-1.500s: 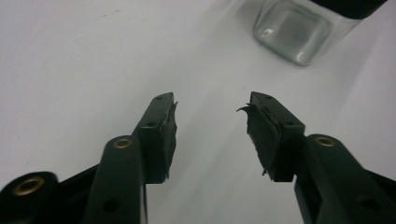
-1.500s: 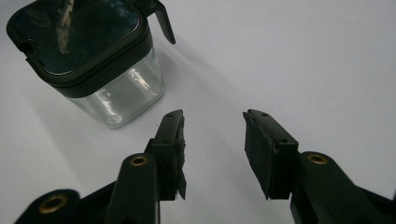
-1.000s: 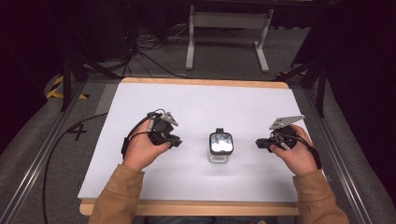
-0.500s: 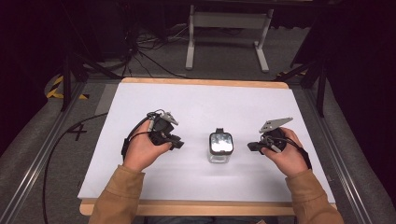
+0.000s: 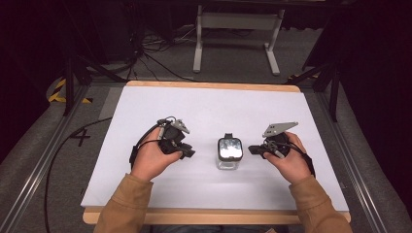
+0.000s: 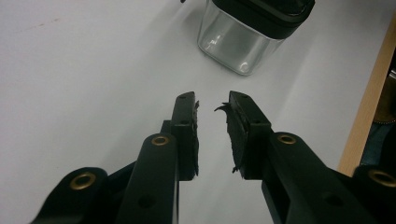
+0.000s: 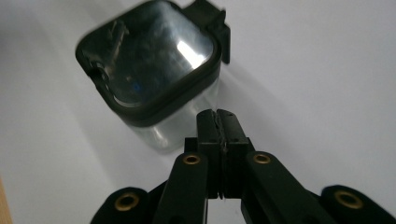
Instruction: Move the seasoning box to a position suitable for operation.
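A clear square jar (image 5: 229, 154) with a black latched lid stands upright at table (image 5: 204, 107) centre; contents not discernible. Left gripper (image 5: 187, 153) at its 9 o'clock, jaws parted, empty. Right gripper (image 5: 252, 149) at its 3 o'clock, jaws pressed together, just beside the jar.

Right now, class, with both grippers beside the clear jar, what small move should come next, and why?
Probably open the right gripper. Its fingers are pressed together with nothing between them, just short of the jar, whose black lid is still on. The left gripper is already parted and aimed at the jar, so the right one looks like the one that must open before any grip.
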The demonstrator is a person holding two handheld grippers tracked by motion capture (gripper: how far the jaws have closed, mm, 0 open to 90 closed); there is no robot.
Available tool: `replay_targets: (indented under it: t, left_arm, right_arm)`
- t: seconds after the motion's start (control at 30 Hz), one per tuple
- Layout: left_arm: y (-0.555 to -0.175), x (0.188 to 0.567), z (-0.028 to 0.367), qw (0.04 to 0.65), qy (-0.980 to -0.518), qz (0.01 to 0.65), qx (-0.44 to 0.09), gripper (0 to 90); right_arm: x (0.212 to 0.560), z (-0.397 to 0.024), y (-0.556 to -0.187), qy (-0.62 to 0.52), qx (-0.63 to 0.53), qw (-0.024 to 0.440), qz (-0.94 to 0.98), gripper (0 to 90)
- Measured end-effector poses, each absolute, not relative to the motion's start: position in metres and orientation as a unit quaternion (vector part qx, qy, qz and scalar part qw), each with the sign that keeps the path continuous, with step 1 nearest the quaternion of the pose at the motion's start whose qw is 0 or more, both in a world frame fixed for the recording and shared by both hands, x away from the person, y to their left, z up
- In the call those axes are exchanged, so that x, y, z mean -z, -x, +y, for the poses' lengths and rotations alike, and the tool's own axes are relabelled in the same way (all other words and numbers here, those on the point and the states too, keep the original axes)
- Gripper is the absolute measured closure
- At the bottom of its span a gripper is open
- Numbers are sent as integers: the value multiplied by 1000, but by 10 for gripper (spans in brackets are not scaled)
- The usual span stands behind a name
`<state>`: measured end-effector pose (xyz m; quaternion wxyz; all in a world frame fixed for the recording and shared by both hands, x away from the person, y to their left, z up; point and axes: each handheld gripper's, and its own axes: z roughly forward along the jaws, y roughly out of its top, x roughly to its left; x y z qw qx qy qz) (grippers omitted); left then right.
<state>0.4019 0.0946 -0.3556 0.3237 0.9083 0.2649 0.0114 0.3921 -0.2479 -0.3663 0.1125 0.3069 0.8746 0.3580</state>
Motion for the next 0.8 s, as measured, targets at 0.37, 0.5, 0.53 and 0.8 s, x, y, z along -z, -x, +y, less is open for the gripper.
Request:
replay_targets:
  t: [0.37, 0.5, 0.53, 0.8]
  left_arm:
    - [-398, 355, 95, 321, -910, 263, -10, 706]
    - [-397, 354, 95, 323, -909, 262, -7, 700]
    - [-397, 354, 94, 326, -908, 262, -8, 696]
    - [-397, 353, 93, 329, -910, 252, -10, 663]
  right_arm:
    - [346, -236, -404, -280, -401, 86, 868, 900]
    - [342, -229, -412, -276, -397, 86, 871, 900]
    - [341, -228, -414, -275, -396, 87, 872, 900]
    - [335, -214, -437, -254, -382, 76, 886, 899]
